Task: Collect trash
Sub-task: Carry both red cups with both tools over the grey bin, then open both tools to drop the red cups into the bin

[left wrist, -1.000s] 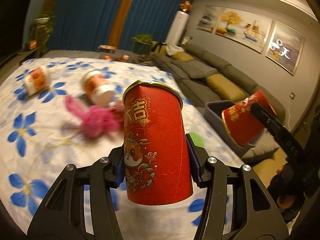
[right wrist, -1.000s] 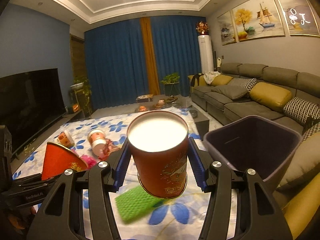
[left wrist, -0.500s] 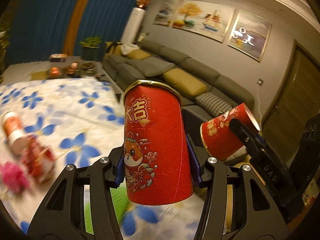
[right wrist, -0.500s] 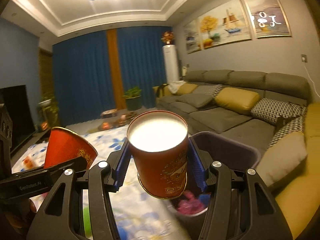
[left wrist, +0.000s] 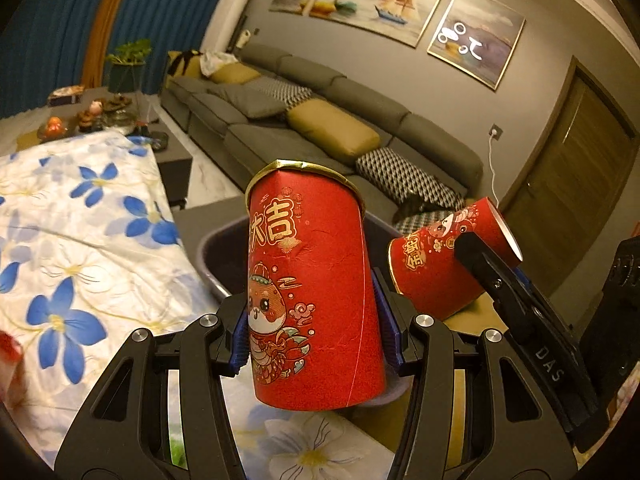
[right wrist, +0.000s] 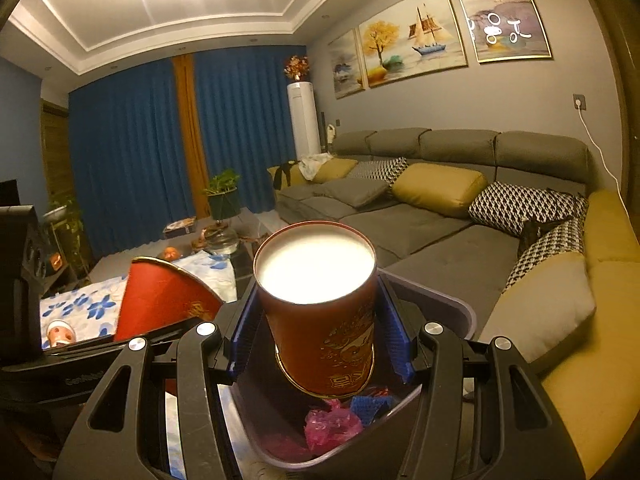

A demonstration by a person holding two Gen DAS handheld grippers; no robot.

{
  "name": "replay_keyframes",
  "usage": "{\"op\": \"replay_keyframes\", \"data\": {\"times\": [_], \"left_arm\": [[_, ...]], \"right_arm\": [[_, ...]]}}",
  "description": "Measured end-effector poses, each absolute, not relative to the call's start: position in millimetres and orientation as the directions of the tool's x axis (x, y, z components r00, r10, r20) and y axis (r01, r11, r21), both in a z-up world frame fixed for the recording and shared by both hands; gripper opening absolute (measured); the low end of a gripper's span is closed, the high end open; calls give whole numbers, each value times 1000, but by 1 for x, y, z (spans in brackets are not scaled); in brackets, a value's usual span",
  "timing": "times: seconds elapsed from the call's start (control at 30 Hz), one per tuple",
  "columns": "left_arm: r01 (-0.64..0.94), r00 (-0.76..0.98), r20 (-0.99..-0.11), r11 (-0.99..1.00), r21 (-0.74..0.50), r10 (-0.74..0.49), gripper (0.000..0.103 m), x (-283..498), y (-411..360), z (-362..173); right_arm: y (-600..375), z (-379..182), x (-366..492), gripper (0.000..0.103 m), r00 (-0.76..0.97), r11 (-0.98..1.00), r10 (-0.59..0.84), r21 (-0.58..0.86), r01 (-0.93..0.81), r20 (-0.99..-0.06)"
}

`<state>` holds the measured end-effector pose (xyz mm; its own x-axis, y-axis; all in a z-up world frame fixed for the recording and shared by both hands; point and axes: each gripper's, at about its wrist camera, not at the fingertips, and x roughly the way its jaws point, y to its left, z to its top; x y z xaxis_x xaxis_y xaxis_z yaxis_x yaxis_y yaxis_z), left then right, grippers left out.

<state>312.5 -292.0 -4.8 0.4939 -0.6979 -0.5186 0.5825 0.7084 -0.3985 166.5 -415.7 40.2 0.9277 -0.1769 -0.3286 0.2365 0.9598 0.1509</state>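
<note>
Only right wrist shows pink wrapper [right wrist: 332, 426], bin [right wrist: 460, 308]

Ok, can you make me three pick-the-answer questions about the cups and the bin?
1. Where is the right gripper's cup?
A. Over the bin
B. On the sofa
C. On the floor

2. How many red cups are held?
A. One
B. Two
C. Four

3. Are the left gripper's fingers pressing on a cup?
A. No, nothing is held
B. Yes, pressing both sides
C. The cup lies on the bedsheet

Answers: 1 A, the bin sits under it. 2 B, one per gripper. 3 B, the blue pads touch its sides.
</note>
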Motion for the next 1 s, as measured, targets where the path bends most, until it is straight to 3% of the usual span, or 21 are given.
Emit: {"op": "replay_keyframes", "data": {"times": [1.0], "left_arm": [[576, 353, -584, 662, -480, -731, 52, 350, -334, -45]], "right_arm": [[-435, 13, 197, 55, 887, 947, -195, 156, 282, -418]]}}
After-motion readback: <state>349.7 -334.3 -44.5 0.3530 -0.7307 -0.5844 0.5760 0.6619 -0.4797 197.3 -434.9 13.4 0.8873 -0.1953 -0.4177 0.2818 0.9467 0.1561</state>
